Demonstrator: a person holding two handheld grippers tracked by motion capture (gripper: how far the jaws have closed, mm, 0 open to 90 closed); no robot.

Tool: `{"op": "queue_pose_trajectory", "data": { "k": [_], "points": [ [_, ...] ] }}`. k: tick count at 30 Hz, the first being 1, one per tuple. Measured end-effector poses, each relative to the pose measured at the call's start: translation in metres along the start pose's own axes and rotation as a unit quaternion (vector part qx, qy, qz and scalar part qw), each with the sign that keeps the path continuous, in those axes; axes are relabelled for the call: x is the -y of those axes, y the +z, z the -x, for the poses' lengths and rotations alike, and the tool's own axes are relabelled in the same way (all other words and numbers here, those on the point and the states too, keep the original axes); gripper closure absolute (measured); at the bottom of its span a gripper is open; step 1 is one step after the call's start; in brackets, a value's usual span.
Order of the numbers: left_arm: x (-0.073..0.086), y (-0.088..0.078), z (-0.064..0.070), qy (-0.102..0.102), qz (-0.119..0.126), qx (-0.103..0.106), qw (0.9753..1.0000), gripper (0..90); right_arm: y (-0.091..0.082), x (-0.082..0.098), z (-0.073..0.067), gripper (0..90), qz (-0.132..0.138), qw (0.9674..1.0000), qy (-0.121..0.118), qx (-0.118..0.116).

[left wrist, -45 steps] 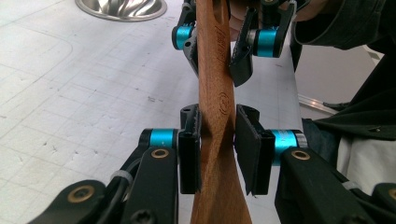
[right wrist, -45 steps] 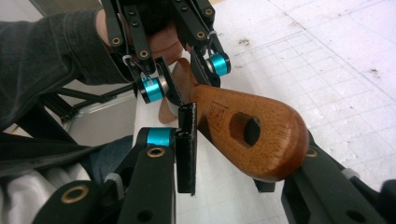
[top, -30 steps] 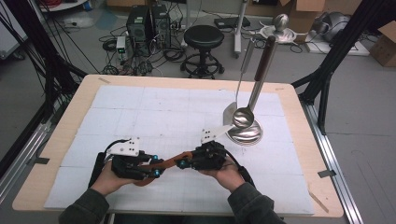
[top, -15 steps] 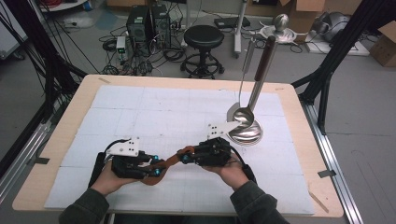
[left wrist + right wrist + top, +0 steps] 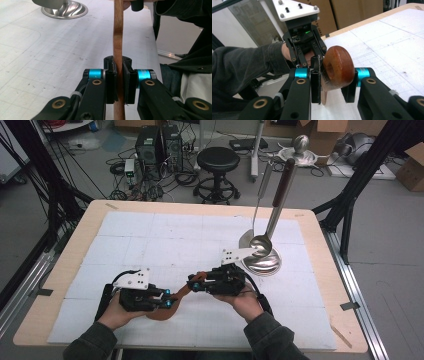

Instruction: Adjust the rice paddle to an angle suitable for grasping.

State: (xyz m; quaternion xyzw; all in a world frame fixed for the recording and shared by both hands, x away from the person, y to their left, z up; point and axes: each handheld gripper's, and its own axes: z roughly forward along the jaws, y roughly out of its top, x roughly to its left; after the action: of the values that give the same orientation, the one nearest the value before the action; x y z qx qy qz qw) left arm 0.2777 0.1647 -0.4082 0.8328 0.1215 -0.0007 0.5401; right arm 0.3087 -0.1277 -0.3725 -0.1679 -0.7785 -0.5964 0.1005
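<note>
Wooden spatula [image 5: 176, 299], reddish-brown, held above the near middle of the desk [image 5: 120, 210] between two hands. Left gripper [image 5: 168, 303] has just been closing and pinches the flat blade; right gripper [image 5: 192, 284] has just been easing open, its jaws loosely around the ringed handle end [image 5: 338, 67]. Handover looks nearly done; release remains. Long axis runs near-left to far-right, handle toward the ladle stand [image 5: 262, 262].

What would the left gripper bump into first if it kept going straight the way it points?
Probably the right gripper. The left gripper is shut on the brown wooden spoon-like utensil, and that wood runs straight from its jaws to the other gripper. Depth is hard to judge.
</note>
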Motion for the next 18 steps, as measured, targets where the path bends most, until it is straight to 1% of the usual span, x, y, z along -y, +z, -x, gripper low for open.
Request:
{"op": "queue_pose_trajectory", "data": {
  "k": [1,3,5,8,10,12,13,14,18],
  "points": [
    [0.0,0.0,0.0,-0.004,0.001,-0.002,1.0,83.4,0.0,0.0,0.0,72.1,0.001,1.0,-0.001,0.001],
    [0.0,0.0,0.0,-0.005,0.0,-0.002,1.0,83.4,0.001,0.002,0.001,70.6,0.0,1.0,0.003,0.006],
    [0.0,0.001,0.0,-0.003,0.0,-0.004,1.0,83.4,0.004,0.004,0.001,66.2,-0.009,0.9999,0.004,0.011],
    [0.0,0.0,0.0,-0.005,0.0,-0.006,1.0,83.4,0.01,0.008,0.001,65.3,-0.016,0.9998,0.004,0.013],
    [0.0,0.0,0.0,-0.003,0.0,-0.01,0.9999,83.5,0.012,0.011,0.001,65.2,-0.019,0.9997,0.007,0.015],
    [0.0,0.0,0.0,-0.003,0.002,-0.013,0.9999,83.5,0.014,0.012,0.001,65.4,-0.022,0.9996,0.004,0.02],
    [0.0,0.0,0.0,-0.003,0.002,-0.015,0.9999,83.5,0.014,0.012,0.0,65.6,-0.024,0.9995,0.007,0.022],
    [0.0,0.0,0.001,-0.002,0.004,-0.019,0.9998,83.5,0.015,0.012,0.0,65.8,-0.02,0.9996,0.001,0.021],
    [-0.001,-0.001,0.001,-0.002,0.009,-0.025,0.9996,83.5,0.015,0.011,-0.001,69.2,-0.014,0.9996,-0.002,0.026]
  ]
}}
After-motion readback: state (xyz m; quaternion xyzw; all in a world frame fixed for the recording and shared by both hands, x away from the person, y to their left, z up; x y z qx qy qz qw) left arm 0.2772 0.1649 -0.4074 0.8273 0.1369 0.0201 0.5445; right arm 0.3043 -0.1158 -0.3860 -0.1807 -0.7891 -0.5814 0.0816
